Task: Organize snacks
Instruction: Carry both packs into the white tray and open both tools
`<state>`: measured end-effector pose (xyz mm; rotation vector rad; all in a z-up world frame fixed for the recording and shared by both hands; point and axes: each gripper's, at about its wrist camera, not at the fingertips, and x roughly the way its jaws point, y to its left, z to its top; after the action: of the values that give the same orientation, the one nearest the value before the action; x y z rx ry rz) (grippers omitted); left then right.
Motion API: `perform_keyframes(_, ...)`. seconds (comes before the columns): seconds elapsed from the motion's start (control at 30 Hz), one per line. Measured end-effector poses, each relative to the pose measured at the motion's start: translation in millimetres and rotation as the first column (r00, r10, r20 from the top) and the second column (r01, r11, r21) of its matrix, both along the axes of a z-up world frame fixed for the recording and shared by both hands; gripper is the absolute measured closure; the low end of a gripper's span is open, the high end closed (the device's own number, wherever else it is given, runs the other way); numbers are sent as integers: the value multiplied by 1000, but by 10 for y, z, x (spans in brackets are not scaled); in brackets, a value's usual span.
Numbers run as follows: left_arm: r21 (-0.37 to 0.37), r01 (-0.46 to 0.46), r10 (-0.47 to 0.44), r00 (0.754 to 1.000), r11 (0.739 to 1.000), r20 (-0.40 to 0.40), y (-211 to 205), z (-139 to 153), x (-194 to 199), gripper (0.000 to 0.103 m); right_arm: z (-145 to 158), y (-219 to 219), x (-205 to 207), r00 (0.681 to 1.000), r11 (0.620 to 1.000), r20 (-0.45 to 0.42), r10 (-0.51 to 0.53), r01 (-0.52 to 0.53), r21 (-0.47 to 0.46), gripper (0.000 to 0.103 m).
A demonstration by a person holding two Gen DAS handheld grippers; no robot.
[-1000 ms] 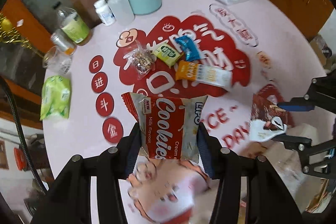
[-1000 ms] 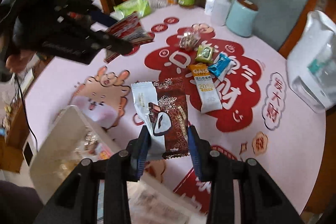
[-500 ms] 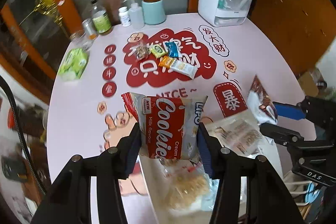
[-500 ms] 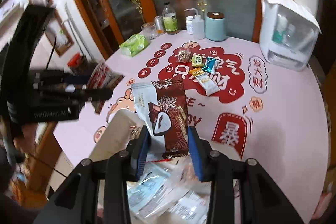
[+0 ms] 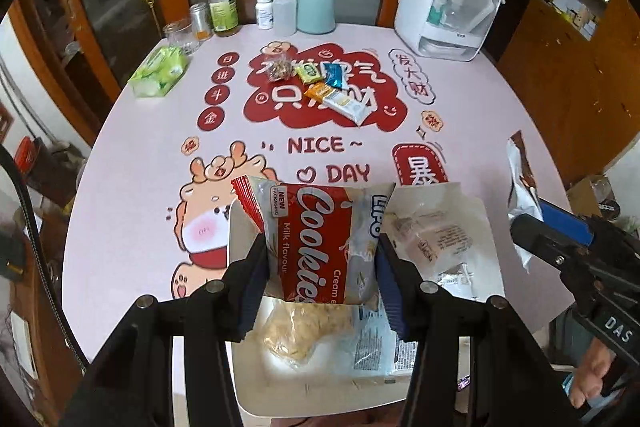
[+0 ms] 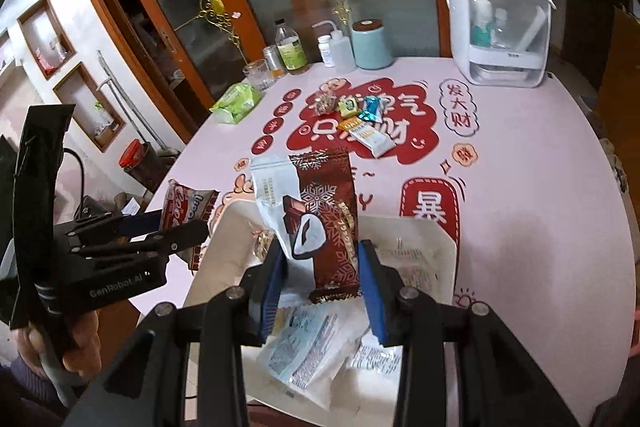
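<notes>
My left gripper (image 5: 320, 259) is shut on a red and white cookies packet (image 5: 316, 239) and holds it above a white box (image 5: 312, 395) at the table's near edge. The box holds several wrapped snacks. My right gripper (image 6: 322, 267) is shut on a dark red snowflake snack packet (image 6: 324, 219) and holds it over the same box (image 6: 216, 251). Each gripper shows in the other's view, the right one (image 5: 532, 227) at the right, the left one (image 6: 192, 227) at the left. Several small snacks (image 5: 320, 87) lie on the red print at the table's middle.
At the far edge stand a teal canister (image 5: 316, 9), bottles (image 5: 222, 7), a glass (image 5: 180, 35) and a white appliance (image 5: 448, 15). A green tissue pack (image 5: 160, 73) lies at the far left. The round table (image 5: 120, 187) has a printed pink cover.
Both grippers have pulled back and risen from the table's middle with their packets. They now hang over the white box at the near edge.
</notes>
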<state>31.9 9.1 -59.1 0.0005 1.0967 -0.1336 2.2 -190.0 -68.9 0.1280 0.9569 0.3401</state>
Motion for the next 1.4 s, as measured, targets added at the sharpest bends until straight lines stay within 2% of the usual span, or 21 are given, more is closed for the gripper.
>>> perform_keyframes(0.3,66,-23,25,999,998,-31,-103,-268,-129,54,-248,78,-113,997,999,-75,-21,19,-28,66)
perform_keyframes(0.63,87,-16,21,998,996,-55,-149,-402,-157,51,-277,143,-83,996,997,-76,-42,37,-60,65)
perform_keyframes(0.73,93,-14,19,998,996,-54,-157,-413,-162,42,-295,144,-35,995,997,-88,-50,45,-64,64)
perform_keyframes(0.77,93,-11,16,998,996,-52,-162,-411,-165,33,-298,145,-24,995,997,-89,-51,45,-65,63)
perform_keyframes(0.87,96,-13,16,999,995,-32,-171,-381,-184,15,-302,139,-9,994,996,-88,-63,57,-68,43)
perform_keyframes(0.9,97,-15,18,999,995,-30,-171,-374,-185,14,-296,143,-10,994,996,-83,-67,61,-70,38)
perform_keyframes(1.4,80,-25,28,999,997,-45,-145,-380,-163,12,-239,155,-29,996,994,-60,-71,66,-83,38)
